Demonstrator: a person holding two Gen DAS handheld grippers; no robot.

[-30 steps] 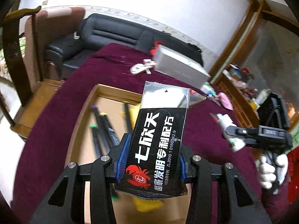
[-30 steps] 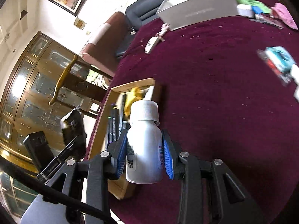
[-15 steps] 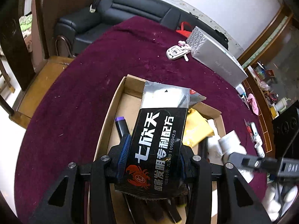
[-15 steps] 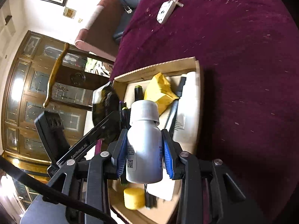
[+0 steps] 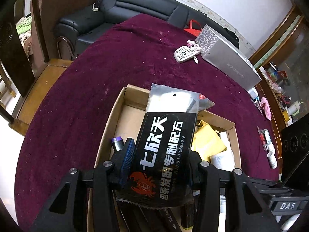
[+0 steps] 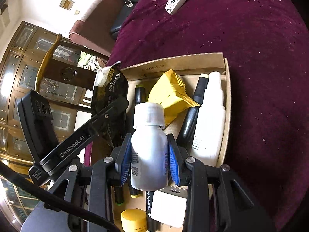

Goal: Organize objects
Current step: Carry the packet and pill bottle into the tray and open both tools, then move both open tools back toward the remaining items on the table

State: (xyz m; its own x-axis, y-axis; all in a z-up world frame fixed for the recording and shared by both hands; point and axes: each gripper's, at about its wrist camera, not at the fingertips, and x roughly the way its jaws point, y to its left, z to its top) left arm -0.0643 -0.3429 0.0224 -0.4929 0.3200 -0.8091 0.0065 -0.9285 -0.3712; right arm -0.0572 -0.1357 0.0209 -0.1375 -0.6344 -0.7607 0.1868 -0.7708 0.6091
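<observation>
My left gripper (image 5: 160, 150) is shut on a black and silver sachet (image 5: 166, 141) with white Chinese lettering and a red crab, held above the open cardboard box (image 5: 115, 112). My right gripper (image 6: 148, 150) is shut on a small white bottle (image 6: 148, 147) with a ribbed white cap, held over the same box (image 6: 173, 63). The left gripper (image 6: 115, 104) and sachet (image 6: 108, 94) also show at the left of the right wrist view. The box holds a yellow packet (image 6: 170, 94), several black markers (image 6: 193, 112), a white spray bottle (image 6: 210, 127) and a yellow-capped jar (image 6: 133, 220).
The box stands on a round table with a maroon cloth (image 5: 96, 73). A car key (image 5: 182, 54) and a long grey box (image 5: 227, 60) lie at the far side. Small items (image 5: 269, 148) lie at the right edge. A black sofa (image 5: 119, 7) and wooden chair stand beyond.
Both grippers have moved in closer over the box with their loads still held. The right gripper's bottle now hangs lower, above the markers and yellow packet.
</observation>
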